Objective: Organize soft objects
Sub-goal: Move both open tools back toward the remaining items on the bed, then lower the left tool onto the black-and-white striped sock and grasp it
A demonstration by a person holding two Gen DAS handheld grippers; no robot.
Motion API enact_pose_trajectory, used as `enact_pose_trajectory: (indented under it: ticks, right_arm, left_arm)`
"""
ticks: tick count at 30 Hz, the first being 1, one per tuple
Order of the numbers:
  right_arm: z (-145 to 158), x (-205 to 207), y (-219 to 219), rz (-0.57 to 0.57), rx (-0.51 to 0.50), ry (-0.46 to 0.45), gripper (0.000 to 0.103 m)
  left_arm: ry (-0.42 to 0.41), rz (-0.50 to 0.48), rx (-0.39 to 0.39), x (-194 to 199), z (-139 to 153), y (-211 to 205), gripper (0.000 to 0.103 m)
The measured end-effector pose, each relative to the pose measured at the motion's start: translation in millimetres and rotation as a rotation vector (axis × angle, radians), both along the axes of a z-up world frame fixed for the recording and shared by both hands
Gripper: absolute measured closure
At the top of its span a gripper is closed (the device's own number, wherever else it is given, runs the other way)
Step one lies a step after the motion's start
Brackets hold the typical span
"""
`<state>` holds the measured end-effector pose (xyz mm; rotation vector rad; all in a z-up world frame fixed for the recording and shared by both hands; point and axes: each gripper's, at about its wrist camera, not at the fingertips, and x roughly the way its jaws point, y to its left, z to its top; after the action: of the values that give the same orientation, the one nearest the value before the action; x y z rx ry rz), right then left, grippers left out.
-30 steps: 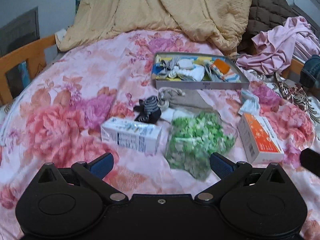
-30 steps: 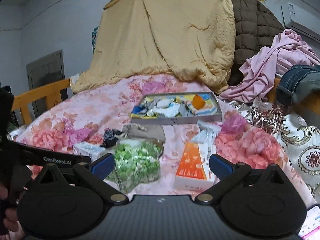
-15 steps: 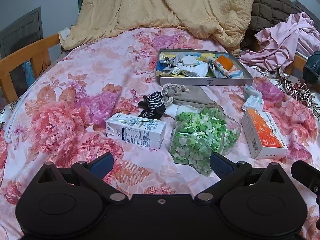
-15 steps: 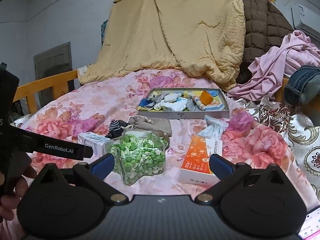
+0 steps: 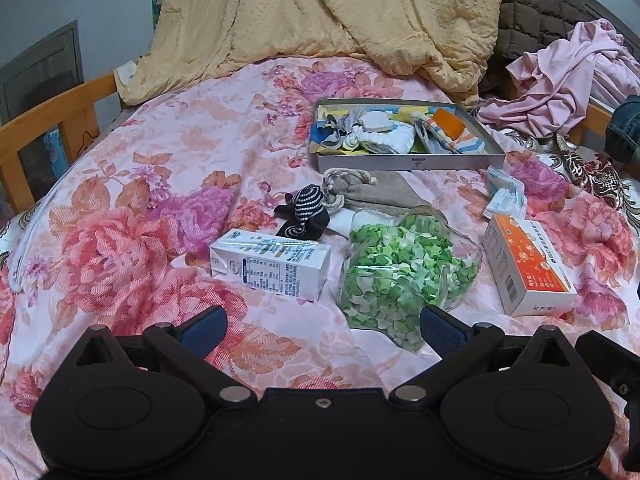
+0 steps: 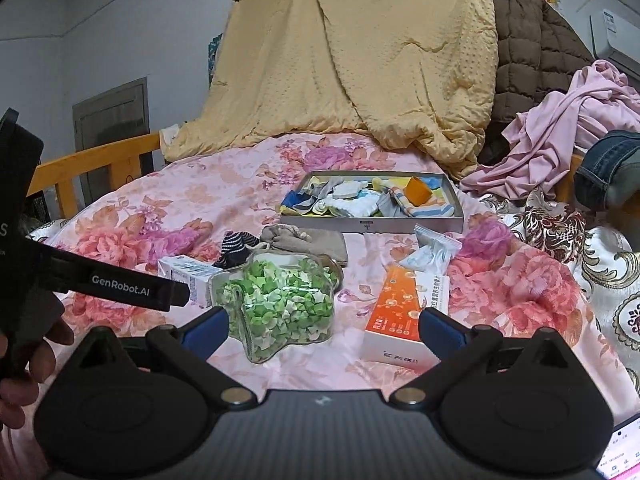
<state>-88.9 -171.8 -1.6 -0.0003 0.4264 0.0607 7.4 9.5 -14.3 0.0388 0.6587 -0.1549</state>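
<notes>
A grey tray (image 5: 408, 160) (image 6: 372, 225) holding several folded socks and cloths lies on the floral bedspread. In front of it lie a black-and-white striped sock (image 5: 303, 212) (image 6: 236, 248) and a beige drawstring pouch (image 5: 368, 190) (image 6: 308, 240). My left gripper (image 5: 322, 330) is open and empty, hovering low over the bed in front of a milk carton (image 5: 272, 266). My right gripper (image 6: 322, 330) is open and empty, behind a star-shaped glass jar of green paper stars (image 6: 280, 308) (image 5: 404, 276).
An orange-and-white box (image 5: 528, 268) (image 6: 408, 312) and a small plastic packet (image 5: 506, 196) (image 6: 432, 250) lie to the right. A yellow quilt (image 5: 328, 20), a brown quilt and pink clothes (image 5: 568, 72) are piled at the back. A wooden bed rail (image 5: 48, 120) runs along the left.
Both grippers have pulled back and risen slightly, so the objects sit a little farther off and the views look more downward. Both grippers stay open; nothing on the bed has moved.
</notes>
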Motion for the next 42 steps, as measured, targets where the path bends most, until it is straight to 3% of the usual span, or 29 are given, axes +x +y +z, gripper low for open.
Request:
enact_pose_trajectory:
  ticks: [21,32,38,42]
  right_arm:
    - [5,16,-8,-0.051,0.004,0.013,0.000]
    - [24,65,-12,-0.079,-0.021,0.016,0.000]
    - [29,80,-10,-0.080,-0.032,0.024,0.000]
    - [30,86,-9,-0.085,-0.043,0.028,0.000]
  left_arm:
    - [-0.014,-0.008,0.018,14,0,0,0.001]
    - [-0.049,-0.017,0.047,95,-2,-3,0.001]
    - [-0.007,0.058,-0.096,146,-13,10,0.001]
    - [0.041,0.062,-0.110,173,-27,10,0.007]
